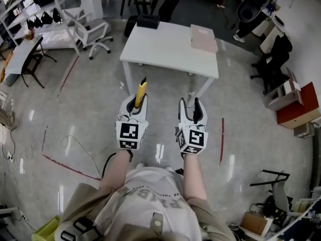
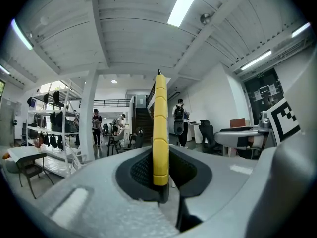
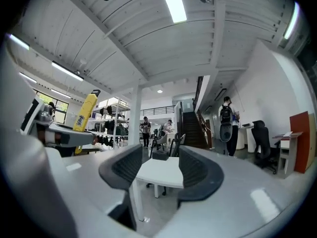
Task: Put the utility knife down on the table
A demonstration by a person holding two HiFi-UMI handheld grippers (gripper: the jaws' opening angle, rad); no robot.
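Yellow plastic utility knife point(image 2: 160, 133), judged light, stiff and slightly slick, is clenched by its handle, the safest hold, between the fingers of the left gripper point(image 1: 136, 106), in the air short of the white counter point(image 1: 165, 49). The right gripper point(image 1: 192, 108) is spread wide, nothing held.

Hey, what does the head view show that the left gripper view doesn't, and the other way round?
Only the head view: the person's torso and forearms from above, a pinkish flat box on the white table, and a red line on the floor.
Only the left gripper view: ceiling lights, a staircase and a person with a backpack.
Both: the yellow utility knife, clamped in the left gripper.
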